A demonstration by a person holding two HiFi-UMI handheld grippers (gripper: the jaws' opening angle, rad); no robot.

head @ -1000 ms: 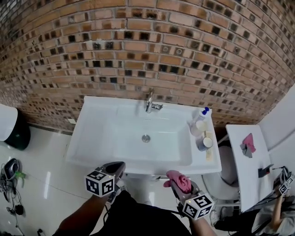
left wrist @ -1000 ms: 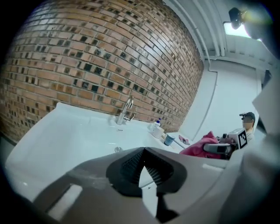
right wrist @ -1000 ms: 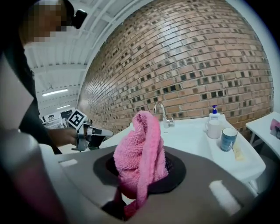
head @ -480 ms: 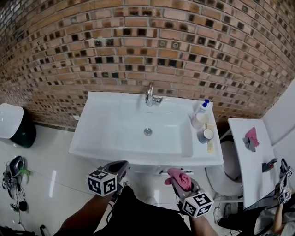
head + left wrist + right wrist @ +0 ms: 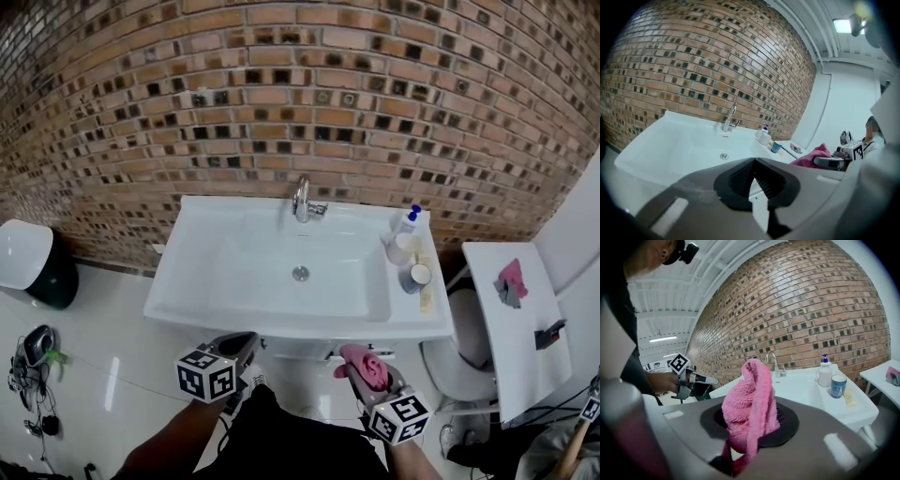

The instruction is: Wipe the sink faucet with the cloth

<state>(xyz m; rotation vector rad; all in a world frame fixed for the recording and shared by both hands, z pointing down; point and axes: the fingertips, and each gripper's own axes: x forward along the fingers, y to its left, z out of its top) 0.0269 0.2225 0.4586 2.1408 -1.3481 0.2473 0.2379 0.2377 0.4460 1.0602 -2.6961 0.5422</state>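
Right gripper clamps a bunched pink cloth; left gripper is closed, empty. Both are well short of the faucet. Risks: the loosely pinched cloth could slip while rubbing, or the reach could knock the soap bottle.

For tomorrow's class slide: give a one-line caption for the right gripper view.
Right gripper shut on a pink cloth, facing the white sink and its faucet below a brick wall.
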